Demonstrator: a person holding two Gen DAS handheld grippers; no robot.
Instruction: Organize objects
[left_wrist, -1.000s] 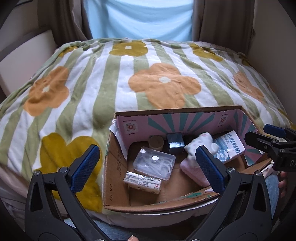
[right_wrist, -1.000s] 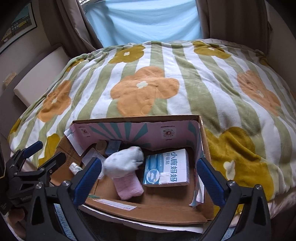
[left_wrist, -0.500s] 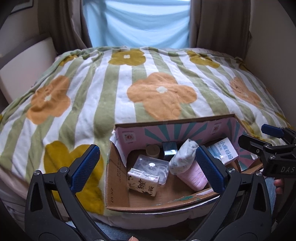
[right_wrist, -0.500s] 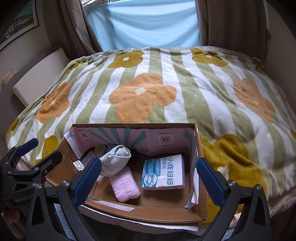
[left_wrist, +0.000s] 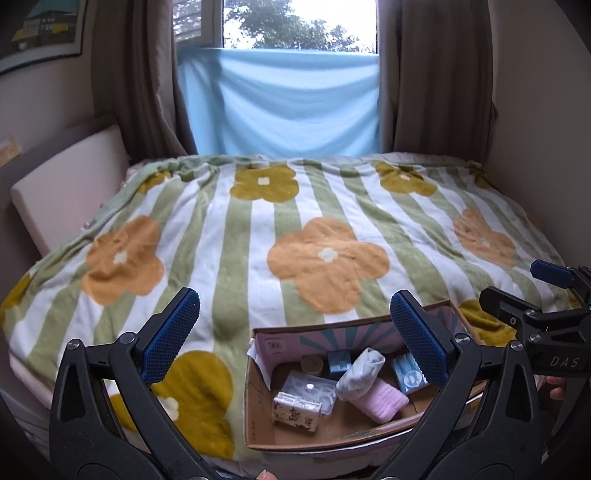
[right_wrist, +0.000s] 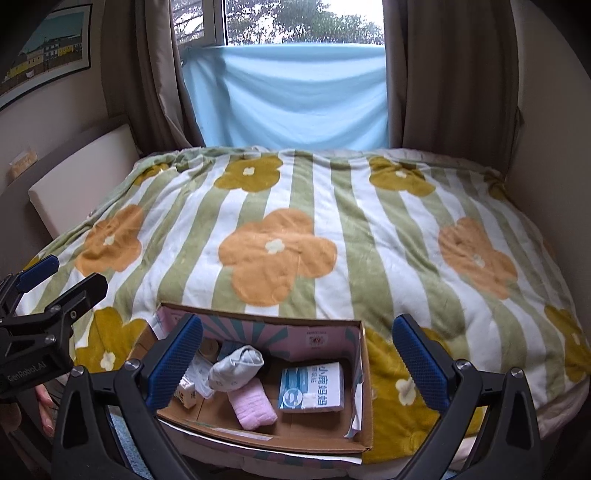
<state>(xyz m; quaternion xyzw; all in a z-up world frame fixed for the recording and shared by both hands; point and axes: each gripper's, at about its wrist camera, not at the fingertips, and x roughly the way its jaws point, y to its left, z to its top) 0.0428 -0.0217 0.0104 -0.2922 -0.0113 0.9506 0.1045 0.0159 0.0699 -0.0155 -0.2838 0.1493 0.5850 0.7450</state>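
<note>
Both hand-held grippers (jaws spread, empty) face the cardboard box (right_wrist: 360, 373).

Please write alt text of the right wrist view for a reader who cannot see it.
An open cardboard box sits at the near edge of a bed with a flowered, striped blanket, holding a blue-and-white carton, a pink folded cloth and a grey-white bundle. The open right gripper frames it, empty; the left gripper shows at left.

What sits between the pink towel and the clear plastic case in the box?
A rolled pale grey sock lies between the pink towel and the clear plastic case, leaning over the towel. Clearest in the left wrist view.
</note>
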